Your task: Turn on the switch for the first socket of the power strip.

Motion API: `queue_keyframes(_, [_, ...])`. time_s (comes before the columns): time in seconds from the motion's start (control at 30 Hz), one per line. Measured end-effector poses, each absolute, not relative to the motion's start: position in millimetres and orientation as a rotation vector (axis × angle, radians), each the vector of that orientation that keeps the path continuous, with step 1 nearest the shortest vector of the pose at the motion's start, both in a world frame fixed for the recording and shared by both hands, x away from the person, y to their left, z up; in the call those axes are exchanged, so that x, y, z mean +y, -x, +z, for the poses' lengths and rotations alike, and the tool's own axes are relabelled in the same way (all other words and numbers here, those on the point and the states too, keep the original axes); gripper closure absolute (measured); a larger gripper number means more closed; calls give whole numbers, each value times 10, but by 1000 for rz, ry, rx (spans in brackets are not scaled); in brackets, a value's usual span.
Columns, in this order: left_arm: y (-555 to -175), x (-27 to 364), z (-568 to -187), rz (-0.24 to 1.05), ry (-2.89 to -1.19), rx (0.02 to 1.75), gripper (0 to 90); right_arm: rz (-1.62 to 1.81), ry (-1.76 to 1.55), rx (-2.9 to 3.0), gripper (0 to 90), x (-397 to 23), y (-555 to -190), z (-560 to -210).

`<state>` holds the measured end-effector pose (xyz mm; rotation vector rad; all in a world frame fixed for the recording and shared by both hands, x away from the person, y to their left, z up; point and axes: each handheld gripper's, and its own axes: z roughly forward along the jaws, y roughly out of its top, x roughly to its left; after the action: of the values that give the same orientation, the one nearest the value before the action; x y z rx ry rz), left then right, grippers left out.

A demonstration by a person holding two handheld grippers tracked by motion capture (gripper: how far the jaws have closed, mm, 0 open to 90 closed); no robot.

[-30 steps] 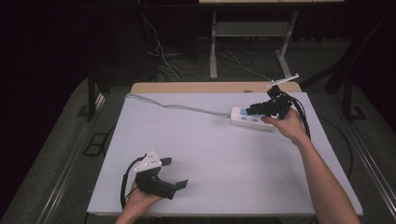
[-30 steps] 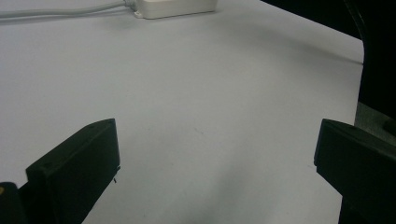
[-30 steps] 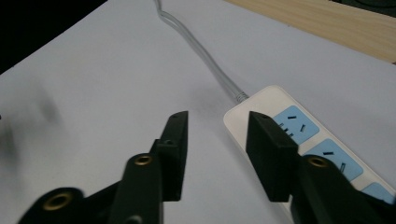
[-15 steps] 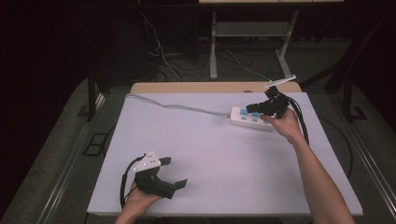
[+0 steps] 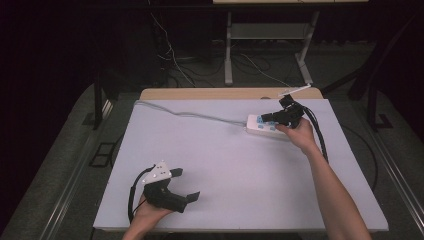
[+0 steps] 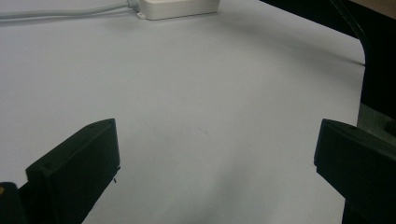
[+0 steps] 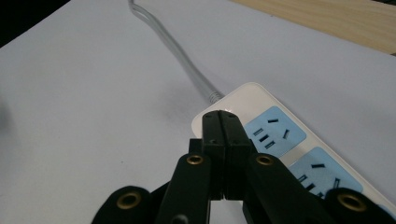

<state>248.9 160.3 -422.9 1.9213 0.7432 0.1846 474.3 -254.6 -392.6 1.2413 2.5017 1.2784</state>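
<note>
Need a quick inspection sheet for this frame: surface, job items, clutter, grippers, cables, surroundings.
Surface: white tabletop, flat, with a wooden strip along the far edge.
Job's things: white power strip with blue socket faces, lying flat at the far right.
Clutter: nothing seen.
Grippers: left gripper at the near left, jaws wide apart, nothing between them; right gripper with jaws closed together, tips over the cord end of the power strip, contact unclear.
Cables: grey cord runs from the power strip to the far left corner; black cable trails from the right gripper.
Surroundings: dark floor, loose wires, table legs behind.
</note>
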Motion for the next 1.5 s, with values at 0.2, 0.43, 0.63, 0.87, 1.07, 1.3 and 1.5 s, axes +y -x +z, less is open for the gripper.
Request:
queue_keyframes(0.2, [-2491,1608,-4231,185,-1921,744,0,1279,-1271,2505,892,-2536,-4784,-4015])
queue_keyframes(0.43, [-2493,1608,-4232,184,-1924,744,0,1276,-1280,2508,892,-2519,-4804,-4060])
queue_keyframes(0.63, [-2494,1608,-4233,184,-1926,744,0,1262,-1299,2517,892,-2496,-4825,-4127])
queue_keyframes(0.87, [-2494,1615,-4232,187,-1925,743,0,1247,-1317,2516,892,-2479,-4843,-4183])
queue_keyframes(1.07, [-2495,1616,-4232,187,-1926,742,0,1230,-1347,2522,892,-2485,-4861,-4250])
queue_keyframes(1.3, [-2497,1617,-4234,188,-1929,743,0,1225,-1326,2526,894,-2471,-4859,-4250])
queue_keyframes(1.5, [-2493,1611,-4235,186,-1931,741,0,1214,-1327,2526,895,-2461,-4852,-4249])
